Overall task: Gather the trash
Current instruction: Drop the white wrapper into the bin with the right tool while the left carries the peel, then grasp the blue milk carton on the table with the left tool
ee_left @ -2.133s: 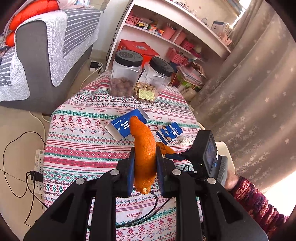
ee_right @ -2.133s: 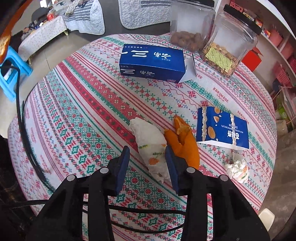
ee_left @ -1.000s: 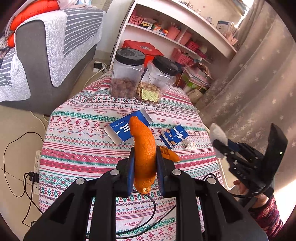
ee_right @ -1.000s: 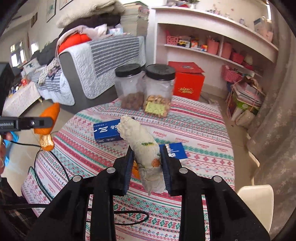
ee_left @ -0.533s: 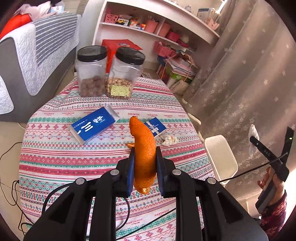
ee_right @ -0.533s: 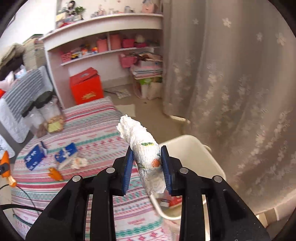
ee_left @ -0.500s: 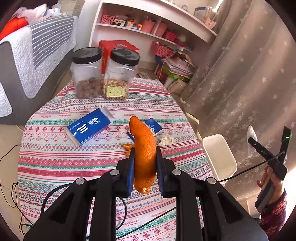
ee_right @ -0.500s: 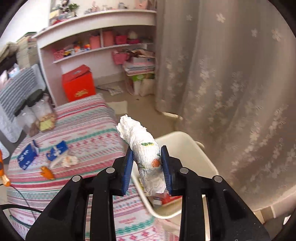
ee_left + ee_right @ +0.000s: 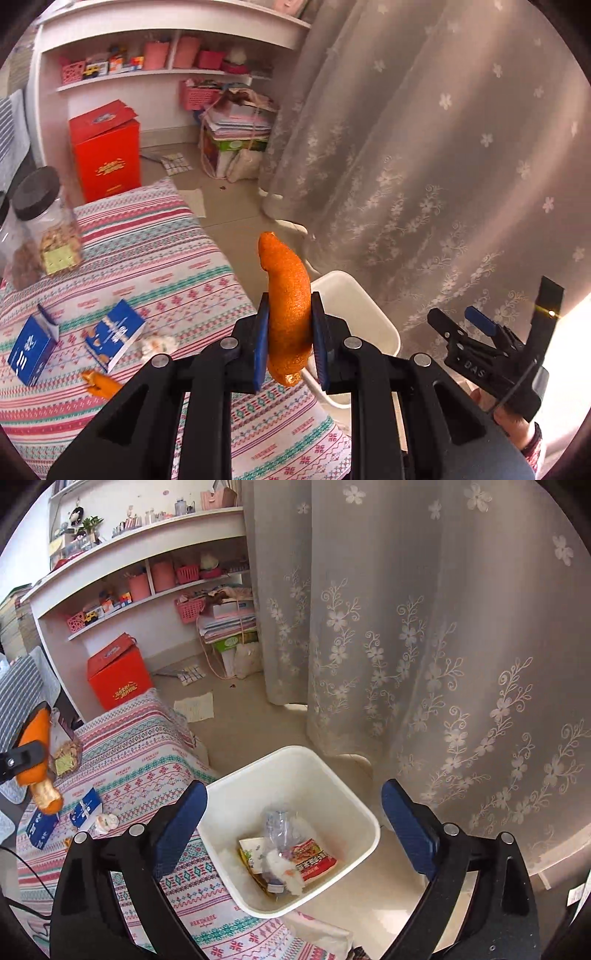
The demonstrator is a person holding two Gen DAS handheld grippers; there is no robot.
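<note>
L gripper is clamped on the orange peel, held upright above the table edge w/ the patterned cloth, near the white bin. R gripper hangs directly over the bin, jaws spread wide, nothing between them. Crumpled tissue lies inside the bin w/ a plastic bottle & wrappers. 2 blue boxes sit on the cloth.
</note>
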